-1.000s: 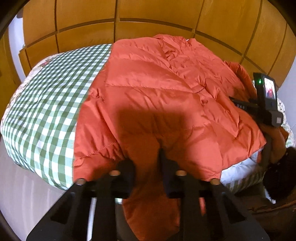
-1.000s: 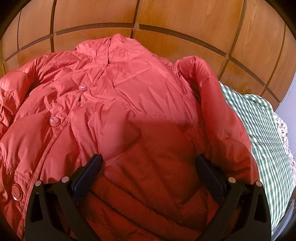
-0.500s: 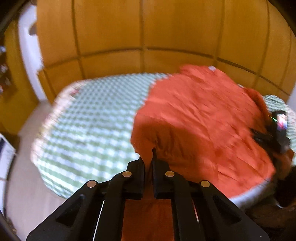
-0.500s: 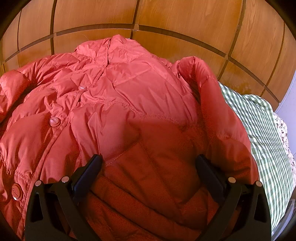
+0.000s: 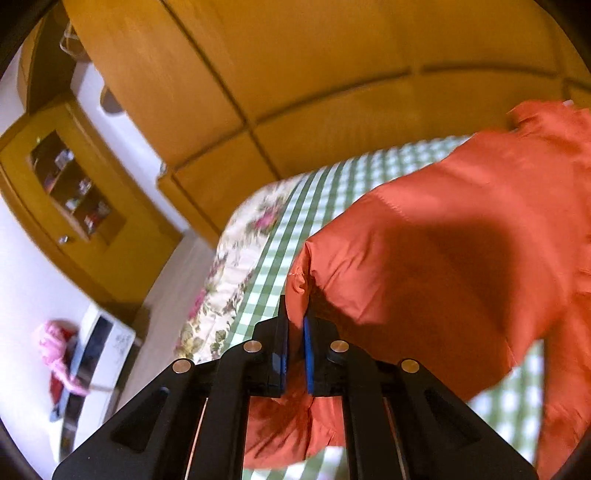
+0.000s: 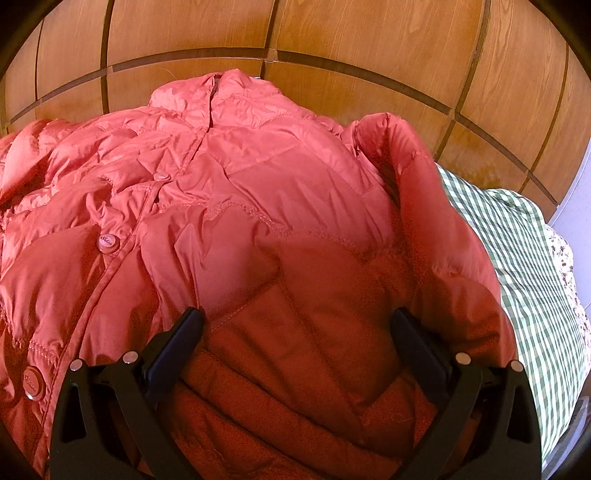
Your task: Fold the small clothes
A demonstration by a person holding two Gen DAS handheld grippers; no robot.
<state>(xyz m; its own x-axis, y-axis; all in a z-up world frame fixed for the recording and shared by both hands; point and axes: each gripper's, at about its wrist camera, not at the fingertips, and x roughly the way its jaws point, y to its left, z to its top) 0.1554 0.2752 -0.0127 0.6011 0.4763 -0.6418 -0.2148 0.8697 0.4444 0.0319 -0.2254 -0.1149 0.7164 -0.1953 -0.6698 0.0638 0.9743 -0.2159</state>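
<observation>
An orange-red padded jacket [image 6: 258, 206] lies front-up on a bed with a green checked cover [image 6: 517, 251], collar toward the wooden wall. My right gripper [image 6: 295, 325] is open, its fingers spread over the jacket's lower right part beside a folded-in sleeve [image 6: 424, 206]. In the left wrist view my left gripper [image 5: 294, 332] is shut on the jacket's left hem edge [image 5: 299, 288] and holds it lifted above the checked cover [image 5: 295, 221]; the lifted jacket [image 5: 461, 240] billows to the right.
A wooden panelled wall [image 6: 332, 33] stands behind the bed. In the left wrist view the bed's floral side [image 5: 236, 258] drops to the floor at left, with a wooden cabinet [image 5: 70, 184], a white box [image 5: 99, 347] and a pink item [image 5: 55, 347] beyond.
My left gripper closed on the jacket's left hem and lifted it up and leftward, tilting its view. The right gripper stayed still and open over the jacket.
</observation>
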